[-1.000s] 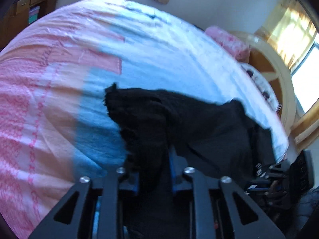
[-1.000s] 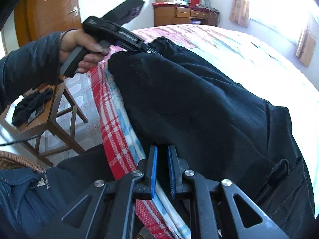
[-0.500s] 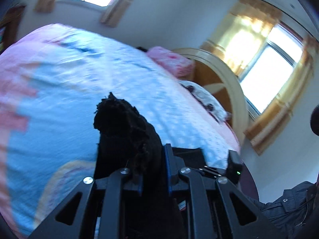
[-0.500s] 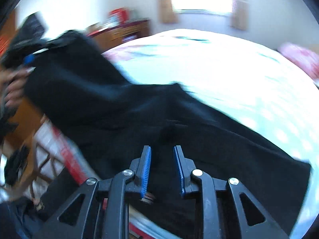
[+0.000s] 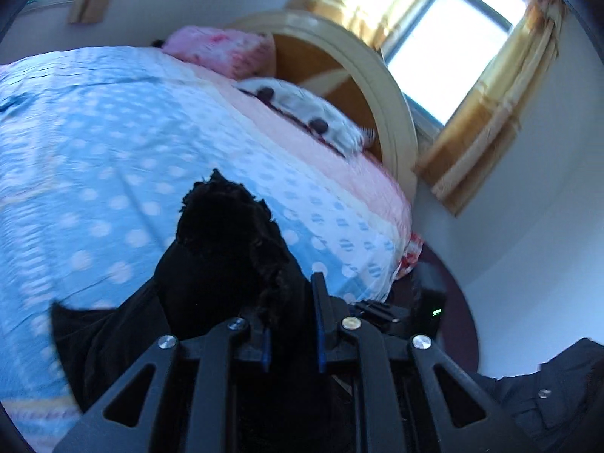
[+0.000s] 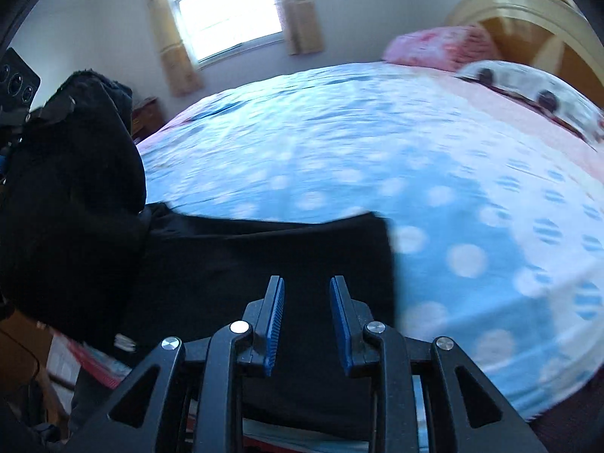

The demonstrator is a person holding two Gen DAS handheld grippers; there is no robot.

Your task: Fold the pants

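The black pants (image 6: 264, 253) lie partly on the blue dotted bedspread (image 6: 339, 158), a flat part spread near the bed's edge. My left gripper (image 5: 290, 302) is shut on a bunched fold of the pants (image 5: 226, 234) and holds it up above the bed. That raised bunch shows at the left of the right wrist view (image 6: 71, 173). My right gripper (image 6: 305, 302) is open, its blue pads apart, just above the flat black cloth with nothing between them.
A pink pillow (image 5: 222, 47) and a white patterned pillow (image 5: 302, 109) lie by the curved wooden headboard (image 5: 362, 75). Curtained windows (image 6: 226, 7) are behind the bed. The bed's edge (image 5: 400, 264) drops to the dark floor on the right.
My right gripper has opened and let go of the pants. My left gripper has lifted and swung toward the headboard with its fold. The flat part now lies spread on the bed.
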